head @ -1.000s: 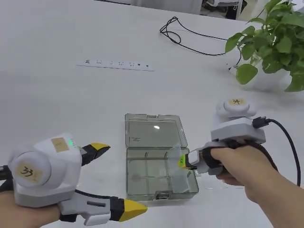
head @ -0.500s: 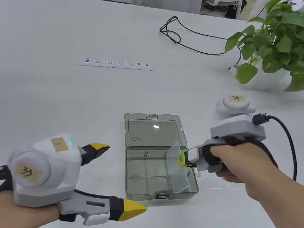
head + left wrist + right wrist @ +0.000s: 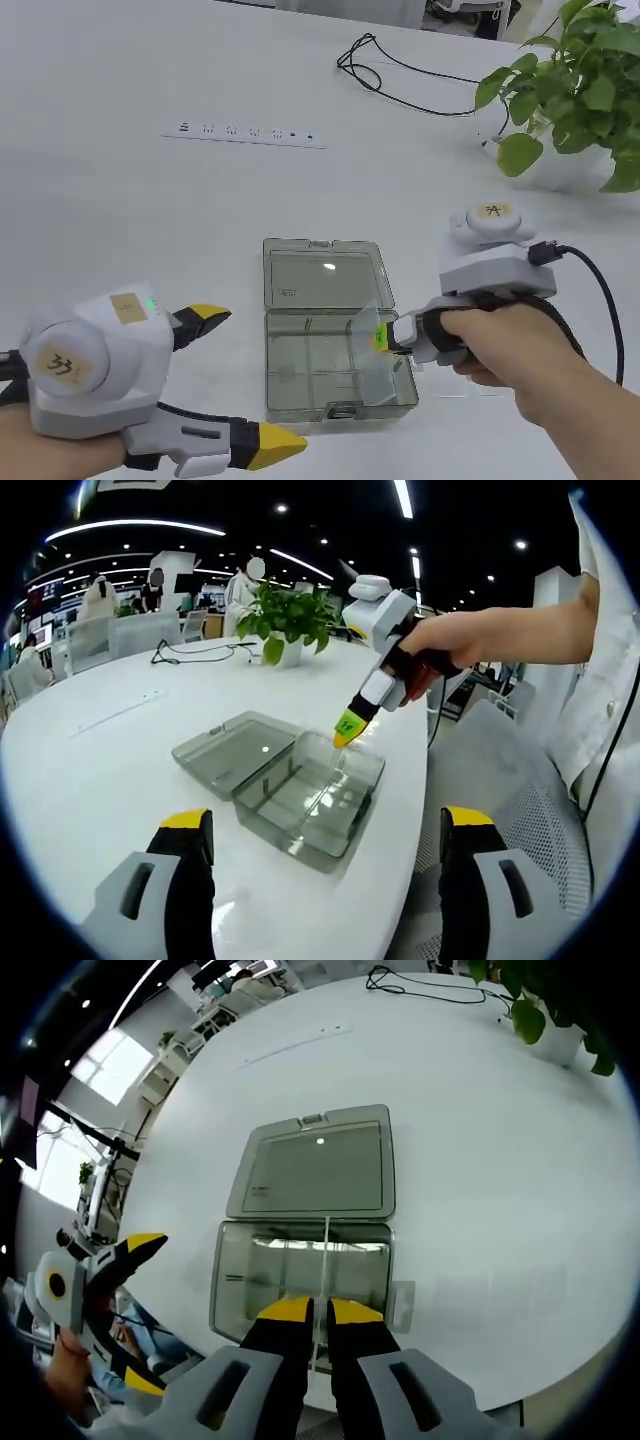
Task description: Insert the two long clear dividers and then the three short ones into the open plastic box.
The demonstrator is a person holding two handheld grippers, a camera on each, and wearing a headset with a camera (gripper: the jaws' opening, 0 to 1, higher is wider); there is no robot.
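My right gripper [image 3: 318, 1312] pinches a clear divider [image 3: 326, 1250], with the open box [image 3: 225, 1290] just under its tips, so I think I should hold it straight and push it down slowly into its slots.

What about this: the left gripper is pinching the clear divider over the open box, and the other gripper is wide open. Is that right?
Not quite. The right gripper is pinching the clear divider over the open box, as the right gripper view shows, and the left gripper is the one wide open.
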